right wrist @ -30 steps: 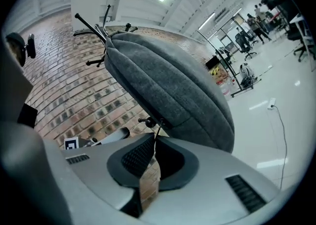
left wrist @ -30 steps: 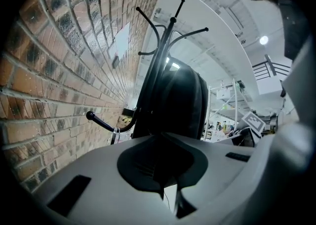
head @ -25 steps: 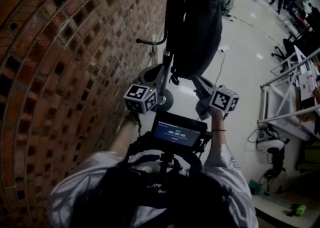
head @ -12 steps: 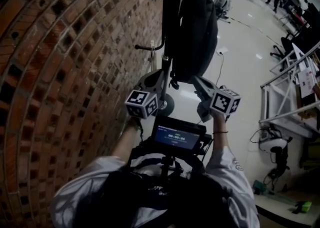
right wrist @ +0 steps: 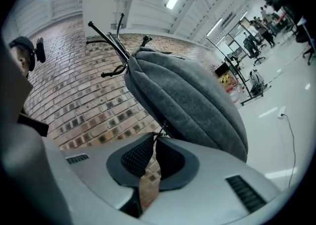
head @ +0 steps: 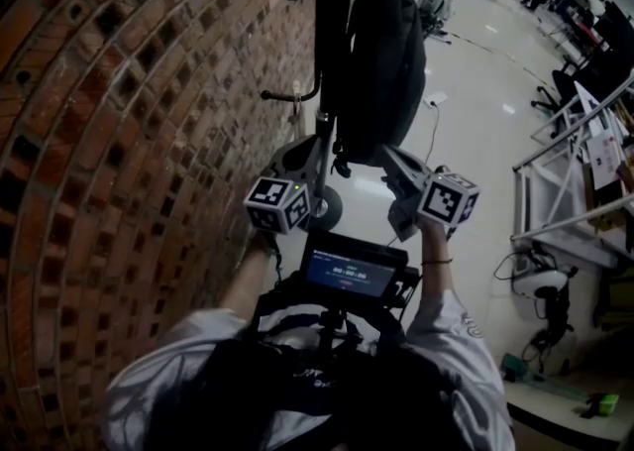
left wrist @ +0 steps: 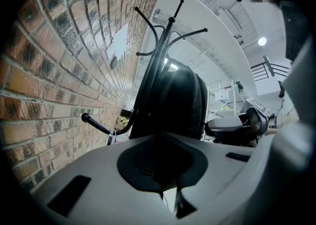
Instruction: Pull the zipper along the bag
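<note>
A brick wall [head: 129, 142] runs along the outer side of the left gripper [head: 319, 147]. Glossy white floor [head: 475, 122] spreads beyond the right gripper [head: 388, 157], out to a metal frame [head: 518, 203]. Straight ahead of both tools, a dark grey backpack [head: 381, 53] hangs on a black coat rack [head: 332, 23]. Both forearms reach forward with the grippers side by side, tips raised to the backpack's lower end. The left gripper's jaws are closed together just beneath the fabric; whether they pinch any cannot be told. The right gripper's jaws narrow to meet at their tips on the thin zipper pull [right wrist: 160, 131] at the backpack's bottom edge.
</note>
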Available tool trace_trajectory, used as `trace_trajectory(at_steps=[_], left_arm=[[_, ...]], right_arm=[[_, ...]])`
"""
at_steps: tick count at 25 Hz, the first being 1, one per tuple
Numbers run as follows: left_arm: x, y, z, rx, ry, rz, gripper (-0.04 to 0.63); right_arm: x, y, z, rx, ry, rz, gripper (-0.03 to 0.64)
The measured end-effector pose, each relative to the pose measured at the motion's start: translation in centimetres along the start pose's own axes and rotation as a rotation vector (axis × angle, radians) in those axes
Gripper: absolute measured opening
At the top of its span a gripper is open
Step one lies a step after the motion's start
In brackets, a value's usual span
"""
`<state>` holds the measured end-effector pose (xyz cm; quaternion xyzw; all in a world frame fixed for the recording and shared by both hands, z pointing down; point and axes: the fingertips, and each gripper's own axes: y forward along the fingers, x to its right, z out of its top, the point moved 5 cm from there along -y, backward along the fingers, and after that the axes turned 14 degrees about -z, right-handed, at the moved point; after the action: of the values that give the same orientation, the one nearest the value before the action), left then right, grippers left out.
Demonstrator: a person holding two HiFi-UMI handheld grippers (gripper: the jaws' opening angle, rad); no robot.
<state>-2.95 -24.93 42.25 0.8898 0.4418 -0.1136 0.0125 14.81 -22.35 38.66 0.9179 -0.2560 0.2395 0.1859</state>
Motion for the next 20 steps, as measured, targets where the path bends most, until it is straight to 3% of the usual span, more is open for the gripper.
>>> trace_trajectory(at_steps=[20], left_arm=[[0.6, -0.3, 0.1, 0.01, -0.005, -0.025, 0.008]], right_arm=[[-3.1, -1.0, 3.1, 0.059, -0.028, 0.04, 0.032]])
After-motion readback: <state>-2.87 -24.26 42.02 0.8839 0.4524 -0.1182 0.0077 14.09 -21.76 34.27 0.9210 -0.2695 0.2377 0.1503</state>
